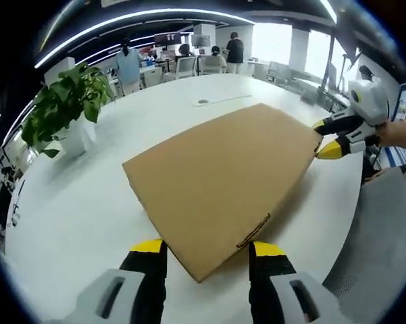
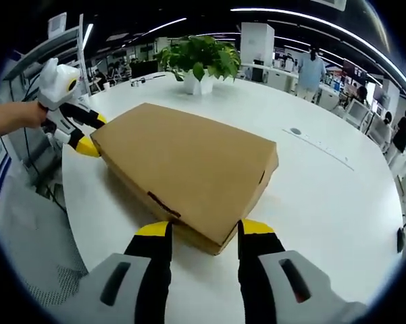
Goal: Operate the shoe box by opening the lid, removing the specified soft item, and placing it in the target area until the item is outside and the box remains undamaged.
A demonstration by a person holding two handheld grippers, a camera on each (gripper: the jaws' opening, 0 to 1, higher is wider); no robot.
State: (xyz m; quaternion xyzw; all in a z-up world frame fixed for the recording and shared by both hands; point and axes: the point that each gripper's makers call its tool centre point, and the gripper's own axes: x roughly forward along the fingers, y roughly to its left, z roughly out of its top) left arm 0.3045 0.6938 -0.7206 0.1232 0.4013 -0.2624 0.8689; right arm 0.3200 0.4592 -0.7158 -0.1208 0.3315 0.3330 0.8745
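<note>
Shoe box point(image 1: 223, 179), lid closed, sits cornered between each gripper's spread fingers point(image 1: 148, 260).

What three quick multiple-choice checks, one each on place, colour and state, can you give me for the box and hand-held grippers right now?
1. Where does the potted plant stand?
A. On the box
B. On the white table, beyond the box
C. On the floor

2. What colour are the tips of the left hand-held gripper?
A. Yellow
B. Red
C. Blue

3. What state is the cardboard shoe box in?
A. Lid off
B. Crushed
C. Closed, lid flat

Answers:
1. B, since the right gripper view shows its white pot on the tabletop past the box's far edge.
2. A, since yellow caps top the black jaws, as on the right hand-held gripper.
3. C, since both views show an unbroken flat top, with each gripper's jaws open astride a box corner.
</note>
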